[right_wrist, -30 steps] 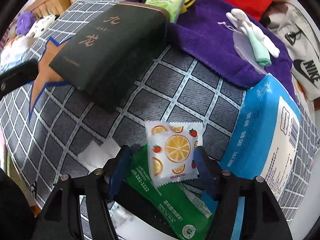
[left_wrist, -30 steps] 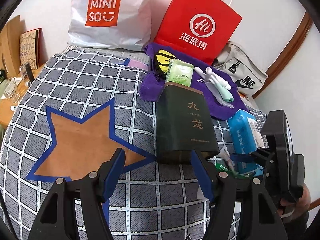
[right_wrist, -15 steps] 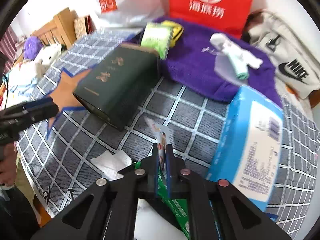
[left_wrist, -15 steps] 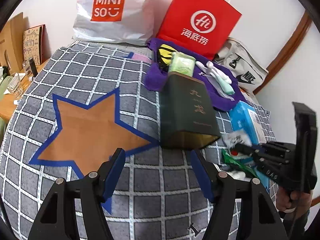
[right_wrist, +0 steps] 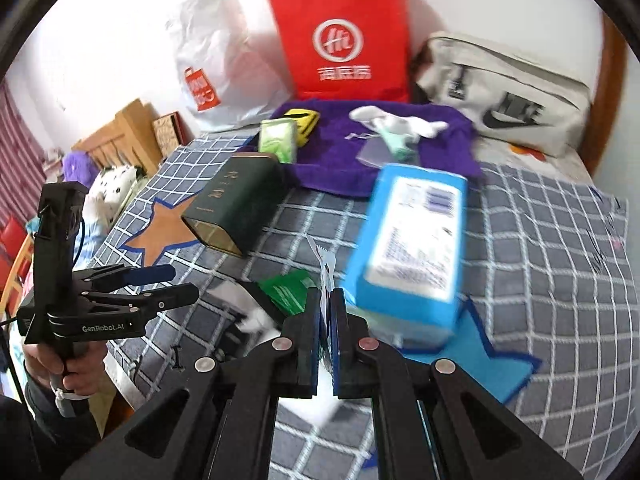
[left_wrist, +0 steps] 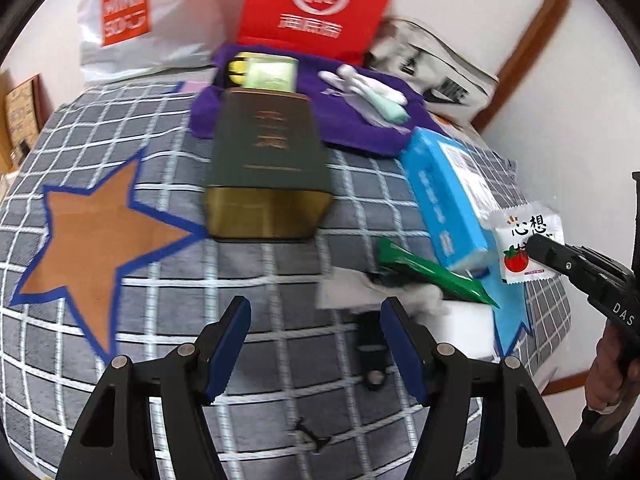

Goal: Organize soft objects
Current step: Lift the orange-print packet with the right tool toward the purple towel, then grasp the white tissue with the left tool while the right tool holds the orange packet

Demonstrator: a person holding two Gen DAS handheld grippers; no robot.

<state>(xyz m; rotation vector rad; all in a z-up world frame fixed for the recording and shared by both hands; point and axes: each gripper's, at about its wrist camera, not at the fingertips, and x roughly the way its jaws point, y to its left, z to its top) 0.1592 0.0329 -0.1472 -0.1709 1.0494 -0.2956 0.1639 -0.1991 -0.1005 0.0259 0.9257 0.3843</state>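
My right gripper [right_wrist: 326,300] is shut on a small white sachet [right_wrist: 325,272] printed with fruit, seen edge-on between the pads. In the left wrist view the sachet [left_wrist: 528,248] hangs above the bed at the right, pinched at the right gripper's [left_wrist: 536,244] tip. Under it lie a green packet [left_wrist: 432,272], a crumpled white tissue [left_wrist: 344,288] and a blue tissue pack [left_wrist: 448,192]. My left gripper [left_wrist: 316,320] is open and holds nothing, over the checked bedspread [left_wrist: 260,280] just left of the tissue. It also shows at the left as the left gripper [right_wrist: 180,282].
A dark green tin [left_wrist: 268,160] lies mid-bed, beside an orange star patch [left_wrist: 92,236]. Behind it a purple towel [left_wrist: 360,128] carries a light green wipes pack [left_wrist: 272,74] and white socks [left_wrist: 368,88]. A red bag [left_wrist: 316,4], white bag [left_wrist: 128,20] and grey bag [right_wrist: 504,92] line the wall.
My right gripper closed on the fruit sachet and lifted it off the green packet. My left gripper shifted right, toward the tissue and packets, still open.
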